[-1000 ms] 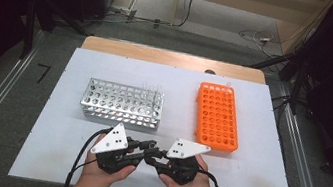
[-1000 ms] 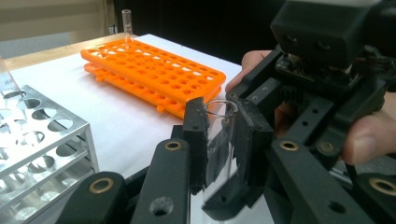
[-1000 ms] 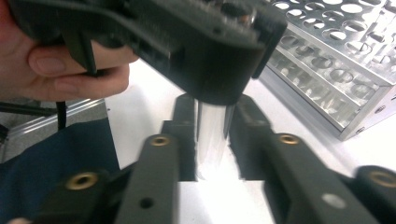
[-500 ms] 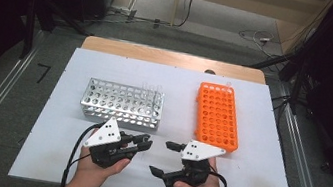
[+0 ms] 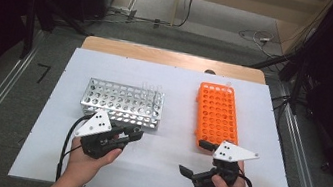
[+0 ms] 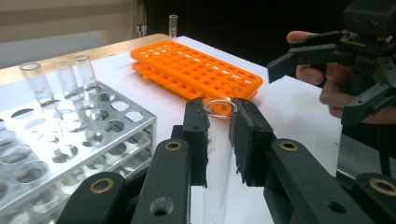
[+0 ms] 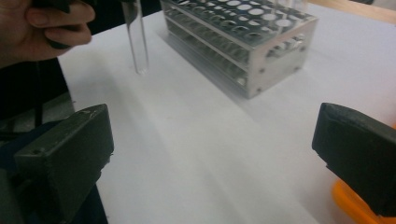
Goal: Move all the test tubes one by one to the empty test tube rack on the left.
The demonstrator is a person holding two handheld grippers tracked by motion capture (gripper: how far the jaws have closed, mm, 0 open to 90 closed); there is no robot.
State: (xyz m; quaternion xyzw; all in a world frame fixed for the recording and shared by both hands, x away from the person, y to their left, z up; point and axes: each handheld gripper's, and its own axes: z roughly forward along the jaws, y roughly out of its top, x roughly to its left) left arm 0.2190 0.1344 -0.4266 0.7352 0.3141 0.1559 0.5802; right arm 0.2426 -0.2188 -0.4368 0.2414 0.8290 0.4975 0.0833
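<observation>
One glass tube (image 6: 218, 140) clamped in your left tool (image 6: 218, 140); right tool (image 7: 210, 154) just opened, empty. Next: seat it in the orange rack (image 5: 217, 115).

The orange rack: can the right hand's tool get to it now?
Probably yes. The right tool stands open with nothing in it, and the orange rack lies just beyond it, with only bare white table between them.
</observation>
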